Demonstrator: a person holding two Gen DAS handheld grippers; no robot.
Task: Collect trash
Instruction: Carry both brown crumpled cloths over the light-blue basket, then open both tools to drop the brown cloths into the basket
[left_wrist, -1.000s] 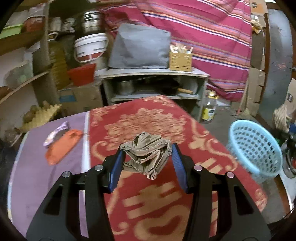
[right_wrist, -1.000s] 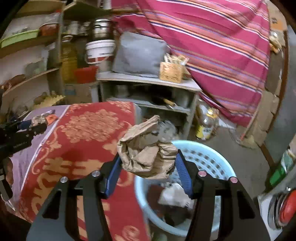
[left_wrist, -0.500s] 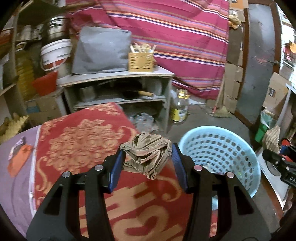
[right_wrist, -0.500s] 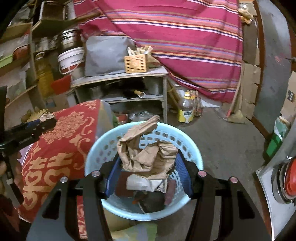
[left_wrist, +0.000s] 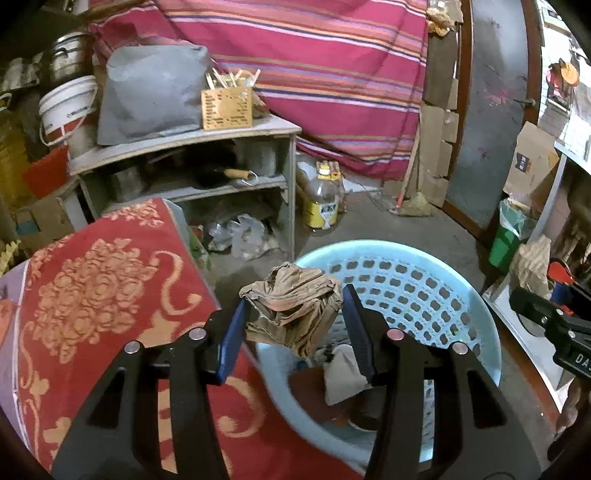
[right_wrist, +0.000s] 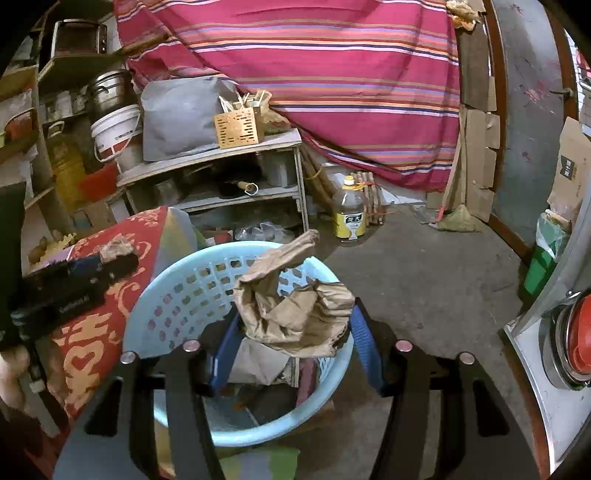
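Note:
A crumpled brown paper wad (left_wrist: 291, 308) sits pinched between the blue pads of my left gripper (left_wrist: 293, 314), held over the near left rim of a light blue perforated basket (left_wrist: 424, 291). My right gripper (right_wrist: 293, 321) is shut on a larger crumpled brown paper bag (right_wrist: 295, 310), which hangs above the same basket (right_wrist: 177, 295). Paper scraps and dark trash lie in the basket's bottom. The right gripper with its paper shows at the right edge of the left wrist view (left_wrist: 535, 273); the left gripper shows at the left of the right wrist view (right_wrist: 74, 280).
A table with a red and gold cloth (left_wrist: 103, 295) stands left of the basket. Behind it are a grey shelf unit (left_wrist: 184, 166), a white bucket (left_wrist: 66, 107), a yellow-labelled bottle (left_wrist: 323, 199) on the concrete floor and a striped red cloth (left_wrist: 314, 74). A green bin (left_wrist: 508, 240) stands right.
Both grippers have swung right from over the table toward the basket, each keeping its paper. The basket now lies directly beneath both of them.

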